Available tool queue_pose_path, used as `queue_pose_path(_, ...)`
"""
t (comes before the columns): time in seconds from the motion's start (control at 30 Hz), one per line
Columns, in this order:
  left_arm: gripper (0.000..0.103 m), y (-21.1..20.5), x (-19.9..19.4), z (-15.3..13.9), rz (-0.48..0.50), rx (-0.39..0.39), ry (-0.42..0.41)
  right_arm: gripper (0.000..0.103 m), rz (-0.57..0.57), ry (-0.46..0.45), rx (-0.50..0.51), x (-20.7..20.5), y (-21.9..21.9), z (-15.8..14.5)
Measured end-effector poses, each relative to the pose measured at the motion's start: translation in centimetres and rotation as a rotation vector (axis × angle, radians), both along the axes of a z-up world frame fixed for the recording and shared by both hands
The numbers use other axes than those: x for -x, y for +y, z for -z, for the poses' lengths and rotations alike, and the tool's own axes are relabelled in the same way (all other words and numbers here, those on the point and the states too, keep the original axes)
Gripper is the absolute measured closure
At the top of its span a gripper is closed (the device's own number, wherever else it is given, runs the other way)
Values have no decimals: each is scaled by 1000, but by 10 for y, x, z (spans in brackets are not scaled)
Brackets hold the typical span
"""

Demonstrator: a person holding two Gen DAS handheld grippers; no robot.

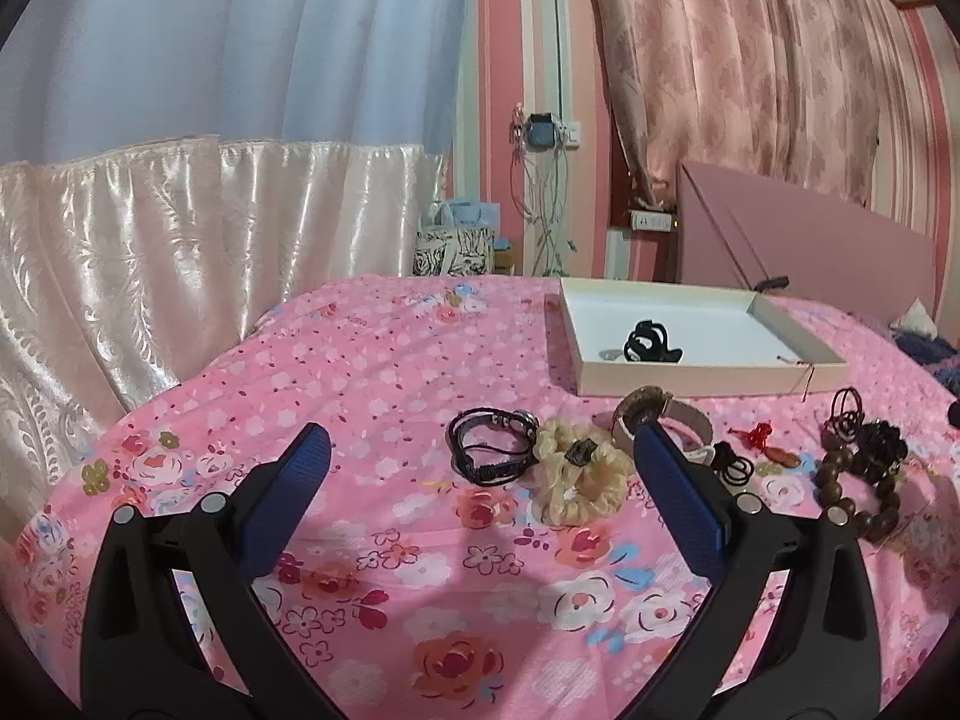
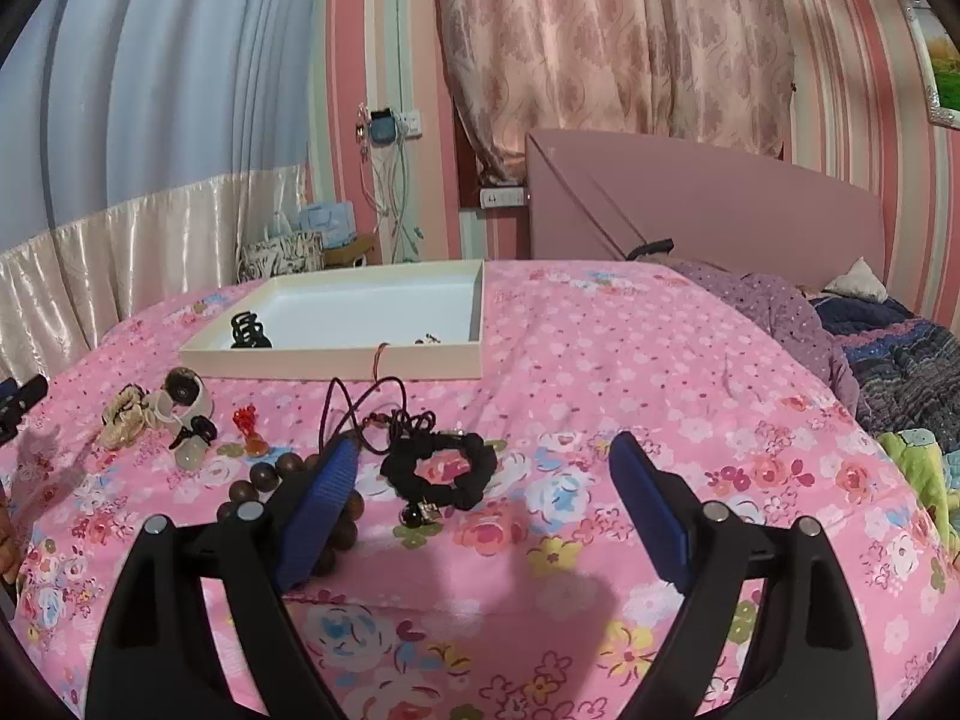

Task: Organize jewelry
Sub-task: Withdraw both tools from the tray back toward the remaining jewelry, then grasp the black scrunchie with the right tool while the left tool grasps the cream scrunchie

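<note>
While both grippers hover empty, jewelry lies scattered on the floral bedspread (image 1: 390,360).
Left gripper (image 1: 480,468) and right gripper (image 2: 480,462) gape wide, apparently ready to carry the black scrunchie (image 2: 444,471) and cream scrunchie (image 1: 573,480) to the white tray (image 2: 330,360).

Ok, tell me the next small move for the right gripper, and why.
Probably ease the right gripper forward and down over the black scrunchie and close on it. Its fingers are open and empty, the scrunchie lies on the bedspread directly between them, and the white tray behind it already holds a black hair claw, so it seems the drop spot.
</note>
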State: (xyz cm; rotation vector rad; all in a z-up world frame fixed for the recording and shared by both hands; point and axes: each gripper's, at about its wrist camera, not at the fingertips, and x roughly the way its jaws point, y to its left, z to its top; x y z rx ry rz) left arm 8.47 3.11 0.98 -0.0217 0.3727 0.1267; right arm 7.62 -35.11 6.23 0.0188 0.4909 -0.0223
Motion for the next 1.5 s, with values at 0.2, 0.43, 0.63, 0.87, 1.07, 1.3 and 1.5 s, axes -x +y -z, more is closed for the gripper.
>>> queue_pose_path(0.2,3,2,-11,2,0,20,56,33,-20,126,-33,-25,-2,11)
queue_pose_path(0.43,3,14,-35,2,10,-7,113,43,3,243,-52,-61,-14,24)
queue_pose_path(0.63,3,34,-61,11,32,26,191,50,-23,333,-13,-85,-1,38)
queue_pose_path(0.87,5,20,-75,23,135,67,267,70,-12,395,17,-99,4,48)
queue_pose_path(1.07,16,-16,-89,29,205,4,320,72,-16,411,57,-101,10,51)
queue_pose_path(1.3,60,-23,-111,48,230,35,448,71,-13,410,72,-100,14,51)
queue_pose_path(1.5,99,-18,-114,51,229,73,443,72,-16,410,50,-101,11,51)
